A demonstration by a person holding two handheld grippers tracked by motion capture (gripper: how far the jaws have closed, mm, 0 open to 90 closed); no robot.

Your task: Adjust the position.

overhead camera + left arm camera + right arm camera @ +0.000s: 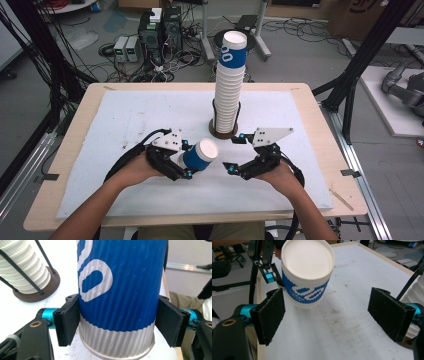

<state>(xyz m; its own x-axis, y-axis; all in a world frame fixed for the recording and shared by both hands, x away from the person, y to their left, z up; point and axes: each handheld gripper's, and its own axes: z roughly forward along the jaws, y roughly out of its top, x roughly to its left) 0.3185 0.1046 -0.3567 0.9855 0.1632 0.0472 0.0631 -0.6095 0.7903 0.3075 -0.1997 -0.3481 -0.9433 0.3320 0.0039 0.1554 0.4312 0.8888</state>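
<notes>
A ribbed blue-and-white paper cup (201, 155) lies tilted above the white mat, and my left gripper (187, 160) is shut on its side. In the left gripper view both pads (67, 322) press on the cup (120, 290). The cup's flat white end (308, 262) faces my right gripper (330, 313), which stands open just to its right with nothing between its pads (272, 315). My right gripper (232, 154) is close to the cup but apart from it. A tall stack of white cups (230, 85), topped by a blue one, stands in a wire holder behind both grippers.
The holder's round brown base (223, 133) sits mid-table, just beyond the grippers, and its black rods (41, 257) rise along the stack. A white mat (125, 115) covers the wooden table (65, 150). Cables, boxes and black frame posts stand on the floor around it.
</notes>
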